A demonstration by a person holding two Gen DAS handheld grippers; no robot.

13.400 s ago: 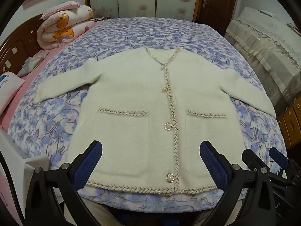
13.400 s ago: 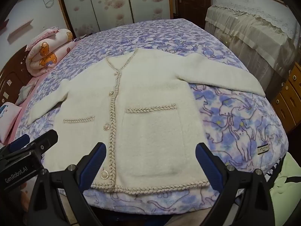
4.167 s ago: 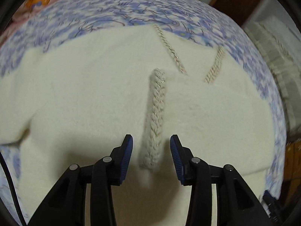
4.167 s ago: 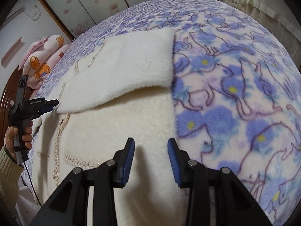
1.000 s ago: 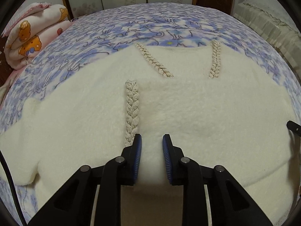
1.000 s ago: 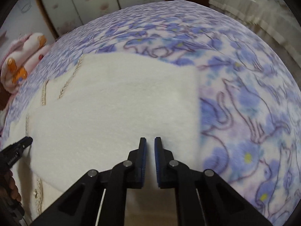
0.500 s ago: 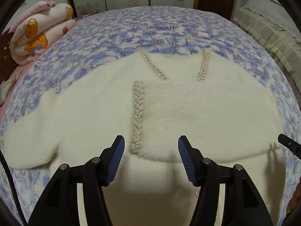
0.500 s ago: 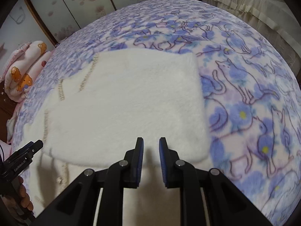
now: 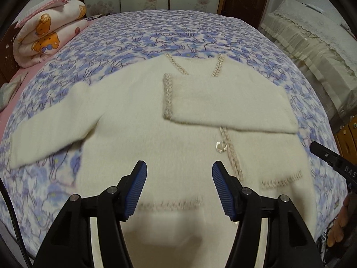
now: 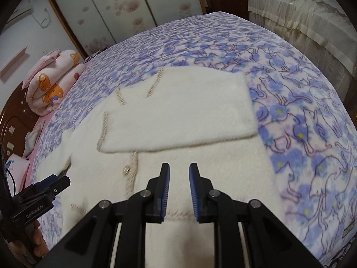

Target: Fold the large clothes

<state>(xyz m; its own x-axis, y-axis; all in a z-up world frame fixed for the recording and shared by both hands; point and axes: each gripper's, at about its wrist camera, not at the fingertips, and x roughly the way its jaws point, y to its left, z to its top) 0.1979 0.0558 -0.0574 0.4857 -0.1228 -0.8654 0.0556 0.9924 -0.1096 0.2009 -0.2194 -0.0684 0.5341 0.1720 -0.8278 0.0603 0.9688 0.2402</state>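
A cream fluffy cardigan (image 9: 138,134) with braided trim lies flat on the bed; it also shows in the right wrist view (image 10: 200,163). Its right sleeve (image 9: 225,105) is folded across the chest, cuff trim at the middle; the same sleeve shows in the right wrist view (image 10: 178,116). The left sleeve (image 9: 51,122) lies stretched out to the left. My left gripper (image 9: 179,187) is open and empty above the lower front. My right gripper (image 10: 179,189) is open by a narrow gap, empty, above the right front.
The bed carries a blue and pink cat-print blanket (image 9: 156,35). A rolled bear-print quilt (image 9: 46,38) sits at the back left. A cloth-covered piece of furniture (image 9: 312,35) stands to the right. Wardrobe doors (image 10: 125,11) are behind the bed.
Both grippers have let go of the folded sleeve and pulled back toward the hem. The left opened wide; the right opened slightly.
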